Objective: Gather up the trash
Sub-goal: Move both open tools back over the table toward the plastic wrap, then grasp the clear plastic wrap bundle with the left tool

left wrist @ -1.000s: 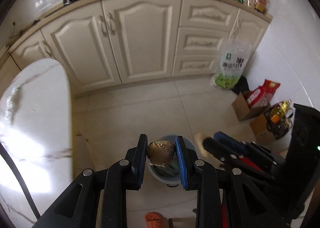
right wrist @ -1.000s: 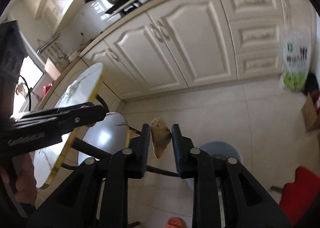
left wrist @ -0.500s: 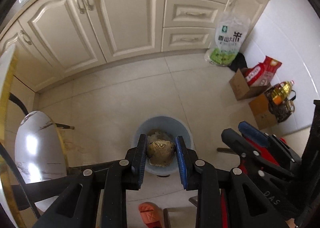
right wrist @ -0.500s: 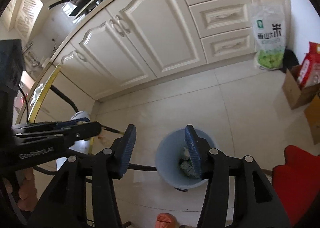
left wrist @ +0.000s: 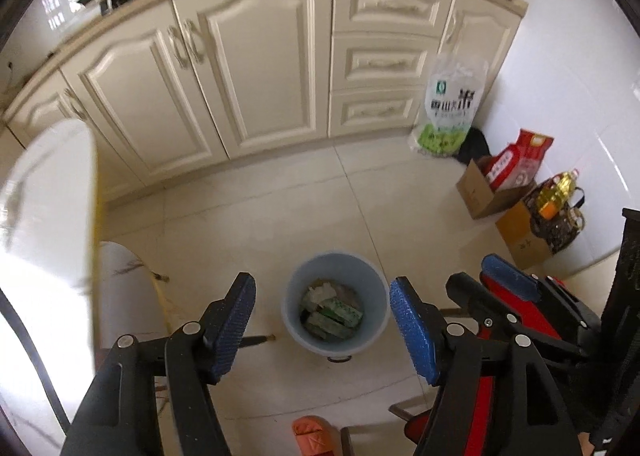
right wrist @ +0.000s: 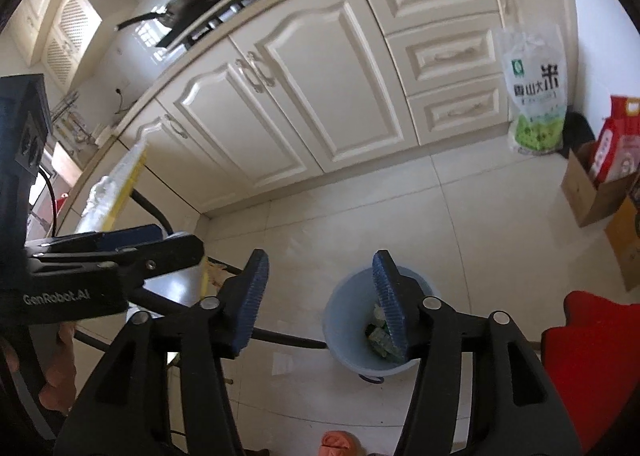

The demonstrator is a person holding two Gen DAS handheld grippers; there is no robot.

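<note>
A pale blue trash bin (left wrist: 296,296) stands on the tiled floor; green and white wrappers (left wrist: 330,310) lie inside it. My left gripper (left wrist: 322,322) is open and empty above the bin. My right gripper (right wrist: 322,296) is also open and empty, with its right finger over the bin (right wrist: 344,316). The right gripper shows at the right of the left wrist view (left wrist: 492,284). The left gripper shows at the left of the right wrist view (right wrist: 120,248).
Cream cabinets (left wrist: 256,68) run along the back. A rice bag (left wrist: 448,104), cardboard boxes (left wrist: 476,188) and an oil bottle (left wrist: 556,192) stand by the right wall. A white marble table (left wrist: 44,216) is on the left. An orange slipper (left wrist: 312,436) lies near.
Both grippers have opened. The brown crumpled trash they held is gone from the jaws. Both views have lifted away from the bin.
</note>
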